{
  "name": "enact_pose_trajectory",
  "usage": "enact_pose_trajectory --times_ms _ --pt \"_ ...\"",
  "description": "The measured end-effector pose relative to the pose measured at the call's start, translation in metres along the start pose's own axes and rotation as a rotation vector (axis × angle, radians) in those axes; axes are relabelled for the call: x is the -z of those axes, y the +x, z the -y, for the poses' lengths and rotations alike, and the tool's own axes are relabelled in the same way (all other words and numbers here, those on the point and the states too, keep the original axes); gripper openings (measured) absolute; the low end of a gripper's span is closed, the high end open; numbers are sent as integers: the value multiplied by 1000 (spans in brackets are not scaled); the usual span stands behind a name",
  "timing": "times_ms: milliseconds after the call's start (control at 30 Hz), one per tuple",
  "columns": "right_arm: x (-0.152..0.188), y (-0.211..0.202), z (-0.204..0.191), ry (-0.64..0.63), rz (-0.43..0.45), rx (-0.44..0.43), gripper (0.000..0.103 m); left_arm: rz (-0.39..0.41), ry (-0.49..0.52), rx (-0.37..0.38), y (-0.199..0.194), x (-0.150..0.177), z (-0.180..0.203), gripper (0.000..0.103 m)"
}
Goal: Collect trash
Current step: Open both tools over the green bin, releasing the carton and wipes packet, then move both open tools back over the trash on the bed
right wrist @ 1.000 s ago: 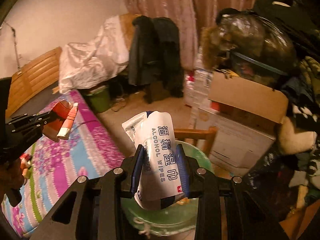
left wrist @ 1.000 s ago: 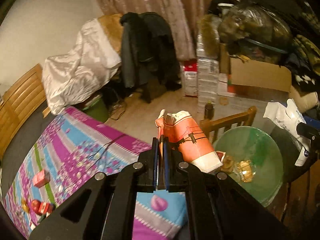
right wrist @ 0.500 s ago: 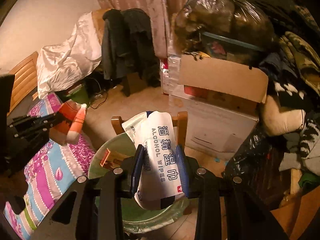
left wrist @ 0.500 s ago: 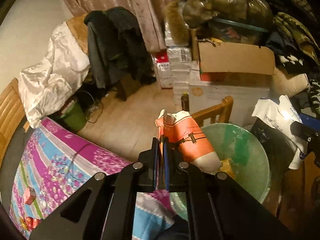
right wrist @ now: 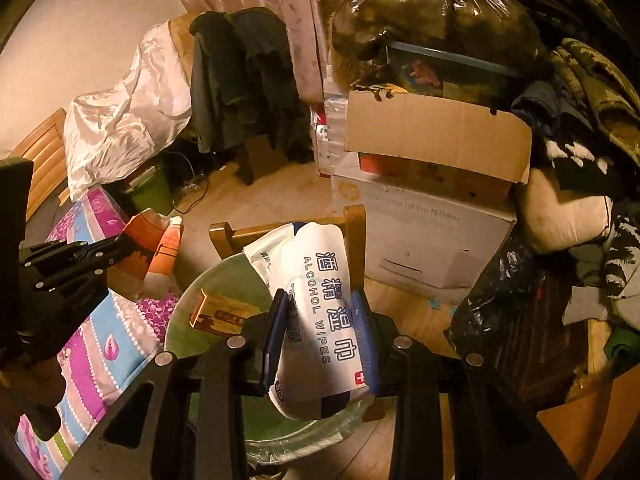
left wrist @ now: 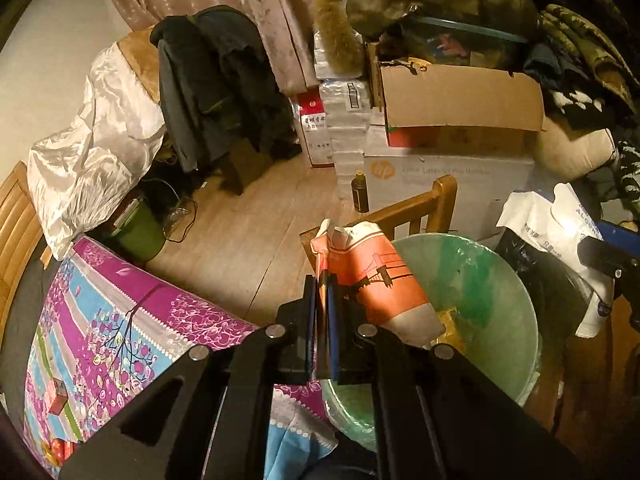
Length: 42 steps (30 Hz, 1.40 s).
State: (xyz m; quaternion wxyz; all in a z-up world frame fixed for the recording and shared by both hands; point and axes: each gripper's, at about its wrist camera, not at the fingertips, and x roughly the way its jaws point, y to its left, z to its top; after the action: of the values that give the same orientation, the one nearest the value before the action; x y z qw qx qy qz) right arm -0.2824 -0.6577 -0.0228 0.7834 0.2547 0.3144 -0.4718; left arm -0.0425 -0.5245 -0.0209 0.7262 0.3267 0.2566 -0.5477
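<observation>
My left gripper (left wrist: 321, 280) is shut on the rim of a crushed orange paper cup (left wrist: 372, 280), which hangs over the left edge of a bin lined with a green bag (left wrist: 492, 280). From the right wrist view that cup (right wrist: 160, 240) shows at the left, held by the left gripper (right wrist: 120, 246). My right gripper (right wrist: 320, 300) is shut on a white alcohol wipes pack (right wrist: 320, 280), held above the bin (right wrist: 208, 280). The pack (left wrist: 560, 224) also appears at the far right of the left wrist view. A small brown carton (right wrist: 220, 314) lies inside the bin.
A wooden chair back (left wrist: 424, 208) stands behind the bin. Stacked boxes (left wrist: 460, 120), a dark bottle (left wrist: 359, 194) and a black bag (right wrist: 504, 300) crowd the right. The bed with its purple patterned cover (left wrist: 120, 332) lies left, with small red items (left wrist: 58, 400) on it.
Both grippers swung right and down, from over the bed to over the green-lined bin, each keeping its item. In the last half second they hardly moved.
</observation>
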Motion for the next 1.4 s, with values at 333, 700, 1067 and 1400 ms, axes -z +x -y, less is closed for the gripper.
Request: enact_pose_trajectory --times_ms 333,700,1067,1400 --pt "7 9 -12 -10 -19 -31 34 -18 12 -8 8 6 4 4" --pt "6 12 -8 27 4 -62 55 -18 0 5 11 7 5 29" --pt "8 15 1 55 2 -61 53 -58 -34 -8 17 18 -4 29" --pt "12 5 -12 46 88 -72 53 -72 -125 -85 17 37 -36 35"
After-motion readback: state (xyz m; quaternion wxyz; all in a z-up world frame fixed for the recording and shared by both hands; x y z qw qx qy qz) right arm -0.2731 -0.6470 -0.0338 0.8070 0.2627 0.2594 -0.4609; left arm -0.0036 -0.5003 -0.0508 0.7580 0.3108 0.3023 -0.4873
